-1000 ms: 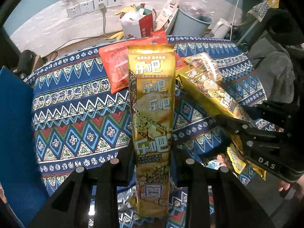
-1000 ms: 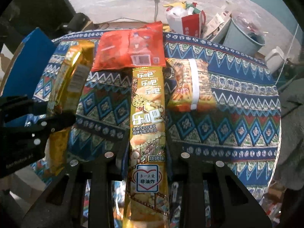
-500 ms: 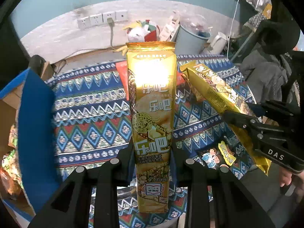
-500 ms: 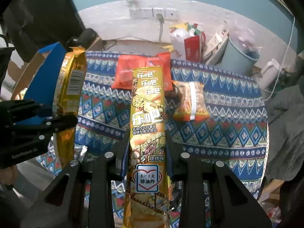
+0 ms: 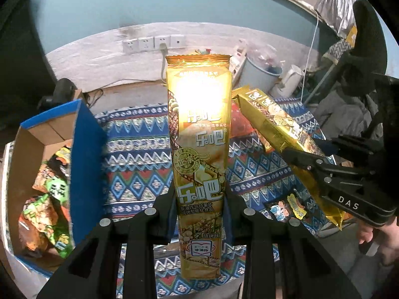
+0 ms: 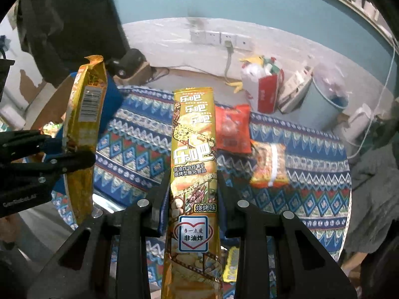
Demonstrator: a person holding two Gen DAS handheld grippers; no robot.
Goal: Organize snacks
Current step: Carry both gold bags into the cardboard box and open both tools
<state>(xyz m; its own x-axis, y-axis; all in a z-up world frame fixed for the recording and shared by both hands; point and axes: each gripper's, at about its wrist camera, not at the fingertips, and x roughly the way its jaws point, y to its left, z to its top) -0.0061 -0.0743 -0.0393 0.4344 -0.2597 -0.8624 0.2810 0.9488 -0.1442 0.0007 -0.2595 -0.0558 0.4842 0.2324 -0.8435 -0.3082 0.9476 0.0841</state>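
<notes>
Snack packs were clamped one in each gripper: the left gripper (image 5: 199, 211) was closed on a long gold chip pack (image 5: 199, 134), held upright above the patterned surface (image 5: 134, 154), and the right gripper (image 6: 192, 199) was closed on a second gold chip pack (image 6: 193, 164) in the same posture. At far left an open blue-edged cardboard box (image 5: 84, 154) held green and orange snack bags (image 5: 47, 214). On the surface beyond the right gripper lay a red snack bag (image 6: 232, 129) and, just right of it, an orange noodle pack (image 6: 270, 164).
</notes>
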